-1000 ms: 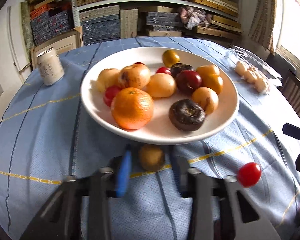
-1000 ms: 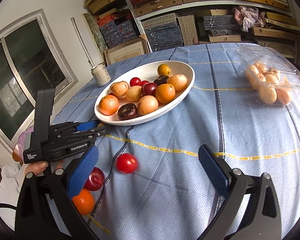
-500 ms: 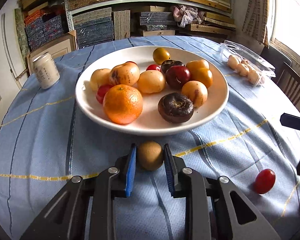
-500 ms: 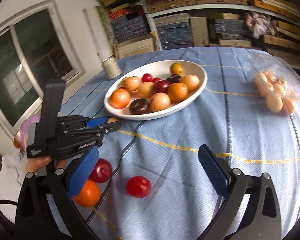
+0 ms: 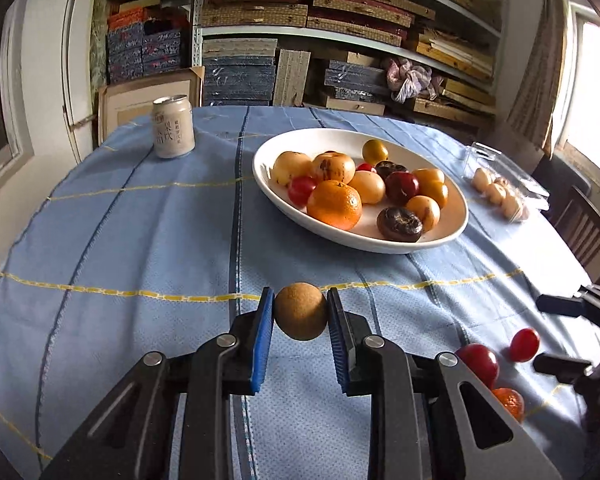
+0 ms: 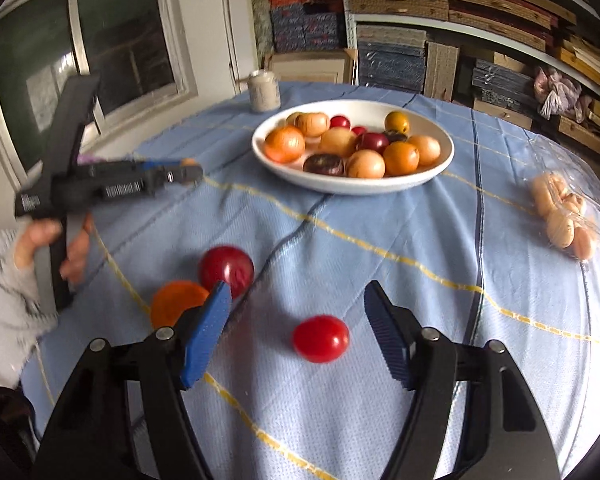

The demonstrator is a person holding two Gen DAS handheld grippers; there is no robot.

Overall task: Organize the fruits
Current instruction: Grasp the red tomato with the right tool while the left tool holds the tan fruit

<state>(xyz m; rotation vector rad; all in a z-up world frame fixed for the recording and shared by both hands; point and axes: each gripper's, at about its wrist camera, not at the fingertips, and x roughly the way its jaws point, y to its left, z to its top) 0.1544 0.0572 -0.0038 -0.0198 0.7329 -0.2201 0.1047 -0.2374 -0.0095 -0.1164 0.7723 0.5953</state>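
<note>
Fingers, left [image 5: 300, 322]: my blue pads are pinching a round brown fruit [image 5: 300, 317], low centre of the left wrist view, held clear of the blue cloth on the bench [image 5: 140, 240].
Fingers, right [image 6: 298, 322]: spread but just now closing, pads not touching the cherry tomato [image 6: 320, 338] lying between them on the cloth.
Loose fruit: a red plum [image 6: 226, 269] and an orange [image 6: 176, 300] just beside my right fingers' left pad.
Bowl [image 5: 451, 224]: white, upper centre, piled with fruit.
Can [image 5: 172, 126]: upright, upper left.
Plastic box [image 5: 507, 188]: right edge, holding pale fruit.
</note>
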